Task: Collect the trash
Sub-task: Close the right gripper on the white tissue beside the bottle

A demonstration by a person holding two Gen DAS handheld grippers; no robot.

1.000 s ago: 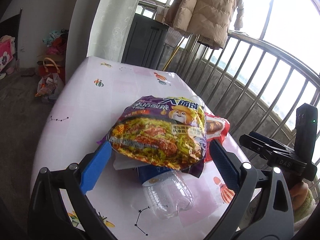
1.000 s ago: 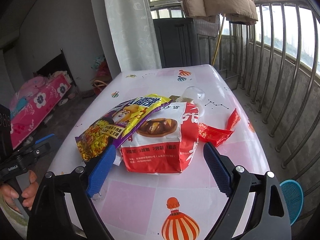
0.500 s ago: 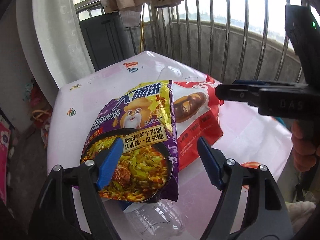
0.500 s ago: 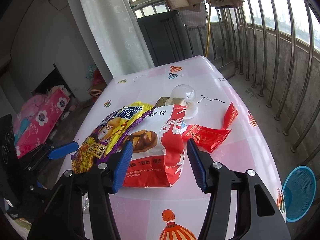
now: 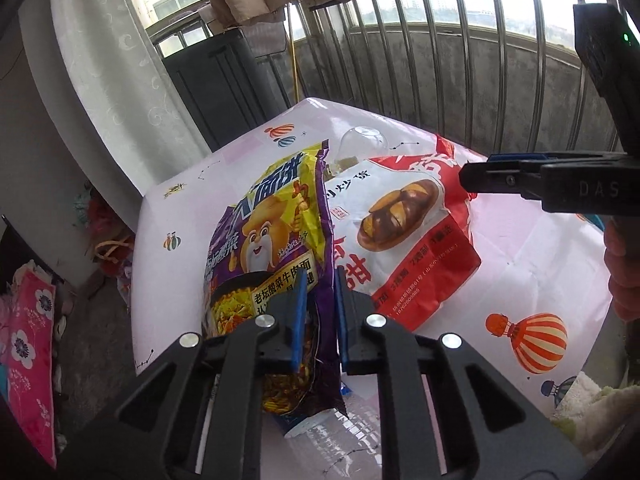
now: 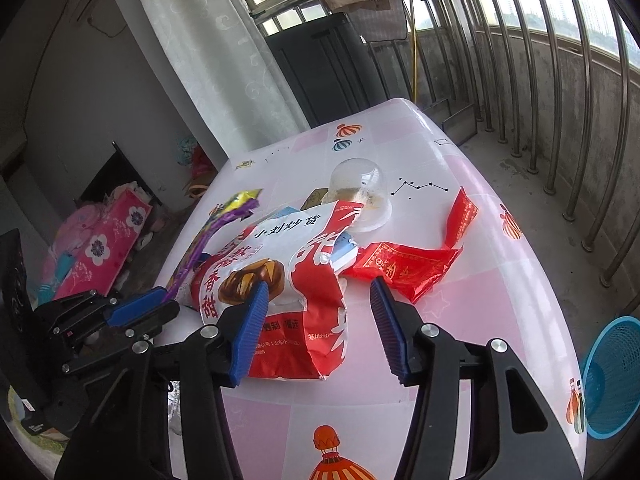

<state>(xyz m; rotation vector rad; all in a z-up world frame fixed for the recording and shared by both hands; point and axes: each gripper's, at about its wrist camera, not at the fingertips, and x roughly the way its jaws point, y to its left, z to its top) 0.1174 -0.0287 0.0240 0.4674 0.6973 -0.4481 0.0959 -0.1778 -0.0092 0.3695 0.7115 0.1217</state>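
A pink-and-white patterned table (image 6: 460,312) on a railed balcony is seen strewn with wrappers. The largest piece, a red-and-white chestnut bag (image 6: 304,280), is laid near the table's middle, its long axis running from the near edge toward the far end, its torn top pointed away toward the curtain (image 6: 208,60). Beside it, on the left, a purple-and-yellow noodle bag (image 5: 276,236) is stood on edge, its length running the same way, yellow top pointed to the far end of the table. A crumpled red wrapper (image 6: 412,264) is spread flat to the right of the chestnut bag, touching it. A clear cup (image 6: 360,188) is seen upside down just behind the bags, and a clear bottle (image 5: 320,440) lies partly hidden under the noodle bag's near end. A blue basket (image 6: 612,376) is set on the floor past the table's right edge.

The left gripper (image 5: 320,320) is held low at the near edge, pointed along the noodle bag, its blue pads nearly together and pinched on the bag's lower edge. The right gripper (image 6: 316,324) is held level over the near end of the chestnut bag, its fingers spread wide, the left pad resting against the bag's front and the right pad clear of it, close to the red wrapper.
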